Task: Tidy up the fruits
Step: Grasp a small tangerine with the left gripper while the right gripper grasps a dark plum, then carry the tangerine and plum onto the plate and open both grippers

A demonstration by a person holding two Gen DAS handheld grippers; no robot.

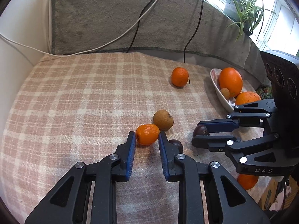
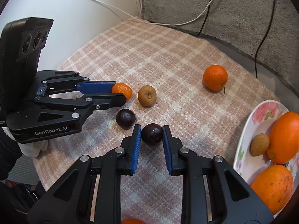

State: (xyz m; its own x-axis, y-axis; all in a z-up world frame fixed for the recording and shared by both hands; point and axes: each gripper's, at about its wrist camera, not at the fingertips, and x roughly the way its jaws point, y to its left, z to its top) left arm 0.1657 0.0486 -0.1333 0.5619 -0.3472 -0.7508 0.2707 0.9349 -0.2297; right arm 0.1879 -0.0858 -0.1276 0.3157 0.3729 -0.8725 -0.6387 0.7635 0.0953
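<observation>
Resting on the checked blanket (image 2: pixel 168 56): small mandarin (image 1: pixel 147 134), set between the spread pads of the left gripper (image 1: pixel 146 139), contact unclear; brown round fruit (image 1: pixel 163 119) touching it at 1 o'clock. Dark plum (image 2: pixel 151 134) between the pads of the right gripper (image 2: pixel 151 135), both pads at its skin, tongs pinching it. Second plum (image 2: pixel 125 119) at its 10 o'clock. Stemmed orange (image 2: pixel 215 77) well apart at 1 o'clock. Floral bowl (image 2: pixel 261 112) at 3 o'clock, holding two oranges and one brown fruit.
</observation>
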